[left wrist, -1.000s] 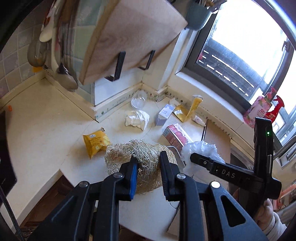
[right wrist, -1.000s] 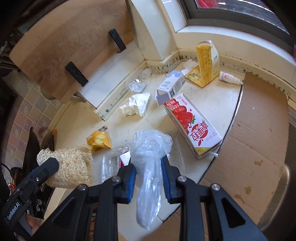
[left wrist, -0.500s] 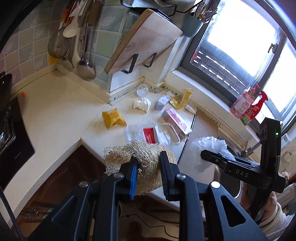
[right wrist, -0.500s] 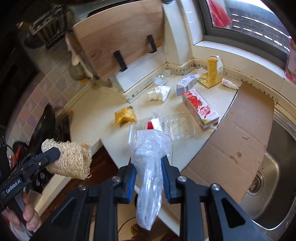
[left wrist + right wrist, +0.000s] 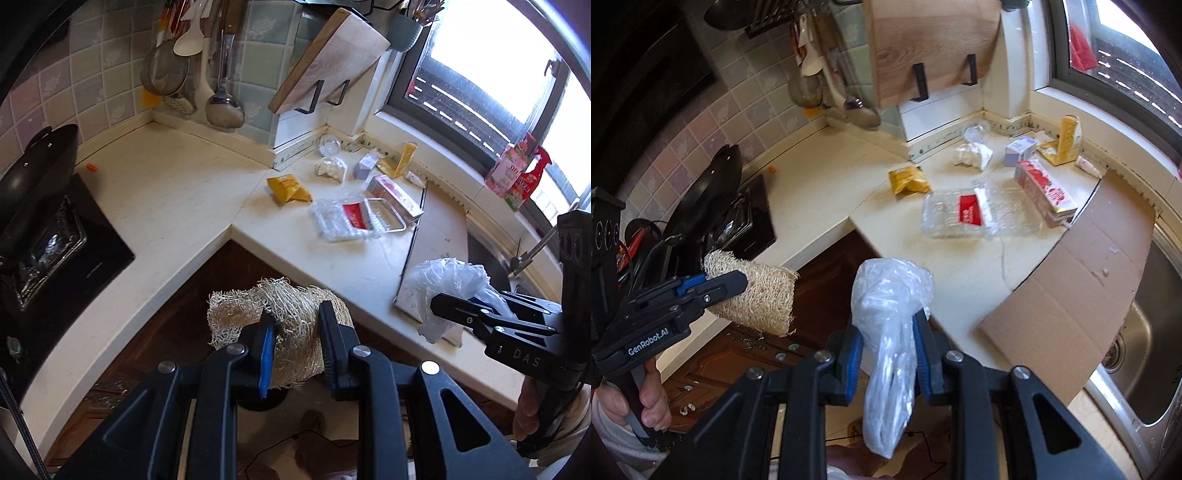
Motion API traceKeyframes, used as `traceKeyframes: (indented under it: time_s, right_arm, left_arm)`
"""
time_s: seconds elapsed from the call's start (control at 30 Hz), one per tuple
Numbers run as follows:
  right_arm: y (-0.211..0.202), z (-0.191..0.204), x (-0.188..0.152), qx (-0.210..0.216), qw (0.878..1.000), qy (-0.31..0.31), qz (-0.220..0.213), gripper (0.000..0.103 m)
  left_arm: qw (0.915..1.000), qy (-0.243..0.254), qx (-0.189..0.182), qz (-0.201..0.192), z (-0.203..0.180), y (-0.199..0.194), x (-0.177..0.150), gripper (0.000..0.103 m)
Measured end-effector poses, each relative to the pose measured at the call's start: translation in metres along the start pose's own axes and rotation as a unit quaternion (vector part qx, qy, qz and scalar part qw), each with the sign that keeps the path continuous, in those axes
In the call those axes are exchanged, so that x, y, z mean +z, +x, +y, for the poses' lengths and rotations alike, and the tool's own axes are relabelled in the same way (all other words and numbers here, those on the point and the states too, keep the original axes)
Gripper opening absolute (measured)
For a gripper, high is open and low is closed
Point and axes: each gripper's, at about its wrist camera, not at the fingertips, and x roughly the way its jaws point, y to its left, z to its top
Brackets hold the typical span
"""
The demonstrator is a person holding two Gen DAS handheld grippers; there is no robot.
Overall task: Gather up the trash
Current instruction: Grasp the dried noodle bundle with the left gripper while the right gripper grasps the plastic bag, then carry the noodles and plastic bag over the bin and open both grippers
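Tan loofah, clear plastic bag

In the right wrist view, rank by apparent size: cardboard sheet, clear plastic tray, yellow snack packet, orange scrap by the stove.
1. cardboard sheet, though it also lies nearest the camera
2. clear plastic tray
3. yellow snack packet
4. orange scrap, a mere speck

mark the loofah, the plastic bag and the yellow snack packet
loofah (image 5: 295, 314), left wrist view, its middle between the fingers
plastic bag (image 5: 890, 291), right wrist view, bunched top
yellow snack packet (image 5: 288, 188), left wrist view, its middle
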Motion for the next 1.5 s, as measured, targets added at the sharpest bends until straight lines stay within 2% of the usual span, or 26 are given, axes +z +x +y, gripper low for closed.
traceKeyframes:
  time_s: [0.2,0.47,0.67,0.97,1.1,1.3,1.5]
  right_arm:
    - [0.022,0.024,-0.021,0.000,1.000,0.000,0.019,0.025]
    - [0.075,0.038,-0.059,-0.001,0.997,0.027,0.072,0.025]
    - [0.122,0.041,-0.089,-0.002,0.992,0.046,0.115,0.025]
    - [0.193,0.020,-0.138,-0.016,0.984,0.079,0.156,0.025]
    - [0.231,0.004,-0.163,-0.019,0.981,0.093,0.169,0.025]
    - [0.297,-0.025,-0.196,-0.026,0.974,0.107,0.197,0.025]
    - [0.348,-0.042,-0.210,-0.037,0.971,0.095,0.215,0.025]
  left_arm:
    - [0.9995,0.014,0.010,0.026,0.016,0.007,-0.020,0.020]
    - [0.9958,0.020,0.011,0.089,0.041,0.053,-0.060,0.020]
    - [0.9919,0.007,0.000,0.127,0.060,0.092,-0.090,0.020]
    - [0.9836,-0.023,-0.004,0.179,0.087,0.173,-0.143,0.020]
    - [0.9769,-0.042,-0.015,0.209,0.099,0.223,-0.168,0.020]
    - [0.9625,-0.067,-0.031,0.261,0.114,0.320,-0.211,0.021]
    - [0.9566,-0.062,-0.012,0.284,0.118,0.385,-0.240,0.029]
